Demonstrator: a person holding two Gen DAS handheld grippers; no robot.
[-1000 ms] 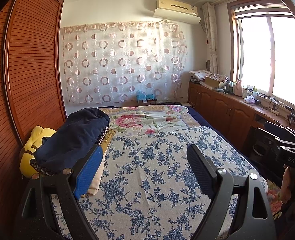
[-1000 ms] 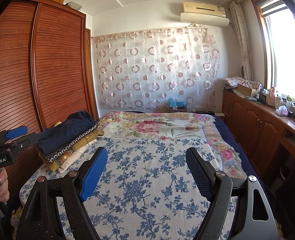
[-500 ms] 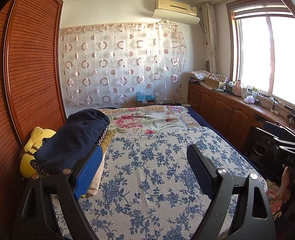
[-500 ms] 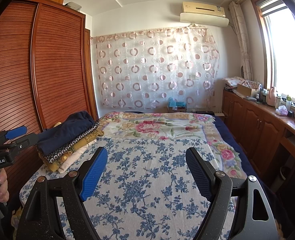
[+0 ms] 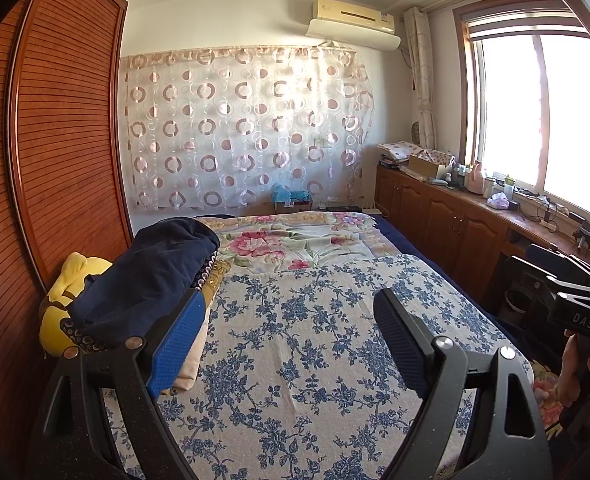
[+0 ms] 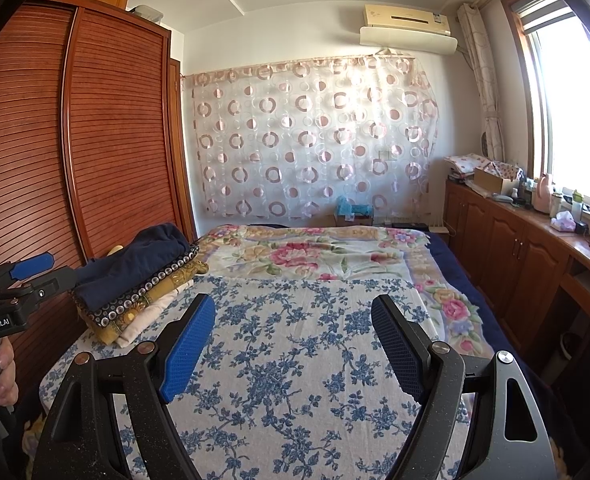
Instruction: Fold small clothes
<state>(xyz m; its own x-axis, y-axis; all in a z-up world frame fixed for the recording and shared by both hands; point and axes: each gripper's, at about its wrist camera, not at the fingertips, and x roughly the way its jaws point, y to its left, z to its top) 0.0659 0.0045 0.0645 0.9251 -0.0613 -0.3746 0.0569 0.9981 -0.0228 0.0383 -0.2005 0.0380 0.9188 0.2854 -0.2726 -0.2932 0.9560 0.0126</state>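
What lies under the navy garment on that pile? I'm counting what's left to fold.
Under the navy garment lie a dark layer edged with circles, a mustard-gold cloth and a cream one at the bottom. Only their edges show, so anything tucked further inside is hidden.

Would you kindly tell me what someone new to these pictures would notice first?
First, the blue-flowered bedspread filling the middle of both views. Next, the stack of folded clothes topped by a dark blue garment, at the bed's left edge beside the wooden wardrobe. Both grippers, left and right, hover open above the bed.
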